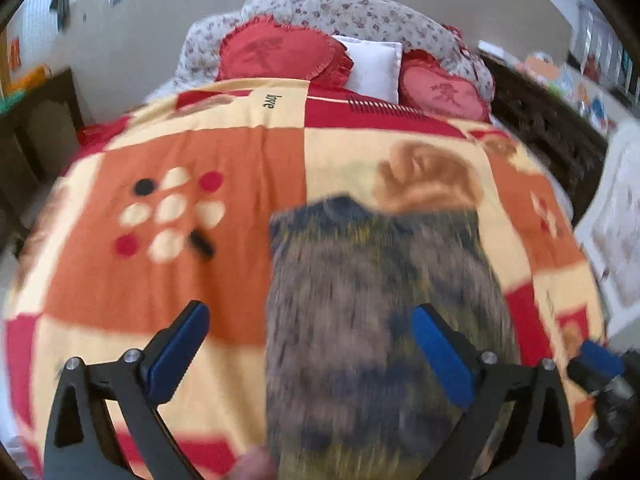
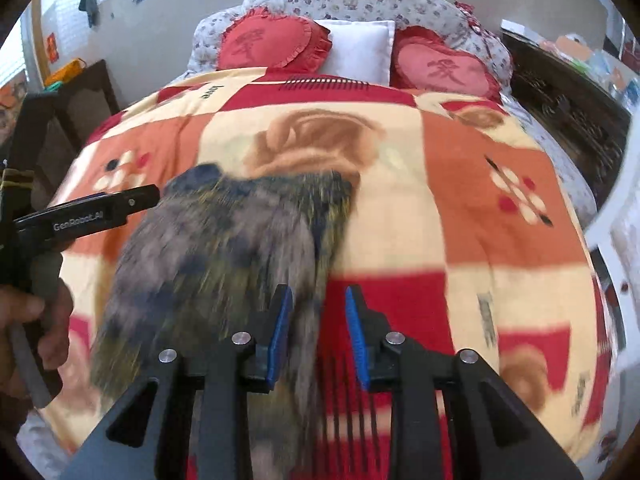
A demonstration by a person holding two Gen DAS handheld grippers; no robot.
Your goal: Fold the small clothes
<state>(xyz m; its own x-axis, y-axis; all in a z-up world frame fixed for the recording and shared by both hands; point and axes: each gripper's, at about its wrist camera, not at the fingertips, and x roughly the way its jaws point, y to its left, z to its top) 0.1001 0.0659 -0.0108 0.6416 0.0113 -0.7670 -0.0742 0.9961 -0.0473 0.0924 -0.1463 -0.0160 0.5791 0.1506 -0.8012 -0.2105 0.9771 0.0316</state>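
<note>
1. I'm looking at a garment (image 1: 376,320) mottled in grey-brown, dark navy and yellow-green.
2. Under it, the blanket (image 1: 192,152) is showing orange, cream and red blocks, with a flower of cream, red and black dots.
3. My tongs' pads (image 2: 280,332) are showing blue on black arms.
4. Two heart cushions (image 2: 272,42) are glowing red beside a white pillow (image 2: 360,52), backed by grey floral bedding (image 2: 360,0).
</note>
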